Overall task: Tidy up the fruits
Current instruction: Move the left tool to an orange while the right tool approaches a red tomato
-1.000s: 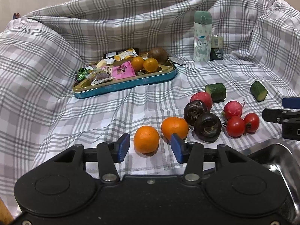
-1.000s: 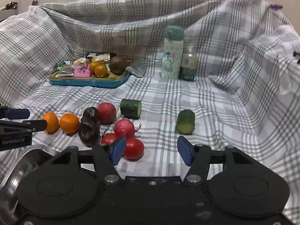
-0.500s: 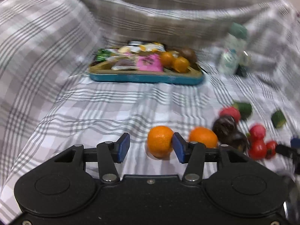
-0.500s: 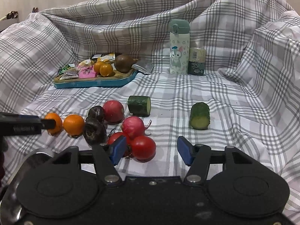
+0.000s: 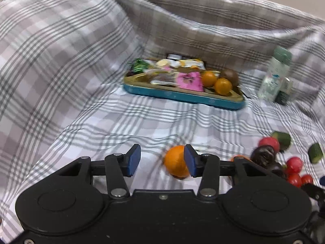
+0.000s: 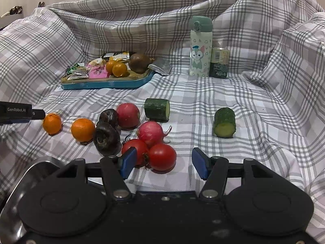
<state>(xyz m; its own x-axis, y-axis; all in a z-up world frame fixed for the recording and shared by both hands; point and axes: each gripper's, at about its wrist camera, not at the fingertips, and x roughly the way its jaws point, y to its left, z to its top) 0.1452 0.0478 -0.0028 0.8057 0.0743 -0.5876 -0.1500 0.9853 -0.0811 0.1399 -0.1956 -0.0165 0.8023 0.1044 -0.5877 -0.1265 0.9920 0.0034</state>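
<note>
A: Biggest first: we see a grey-checked cloth (image 6: 203,101) over everything, a teal rectangular snack tray (image 5: 182,97) at the back.

B: Left tongs (image 5: 160,160) gape open; a small round orange (image 5: 175,161) on the cloth touches their right pad.

A: Right tongs (image 6: 163,163) open, empty, above two red tomatoes (image 6: 161,156).

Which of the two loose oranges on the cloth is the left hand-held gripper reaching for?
The outer orange, leftmost of the row; it sits against one blue pad of the open left hand-held gripper.
</note>
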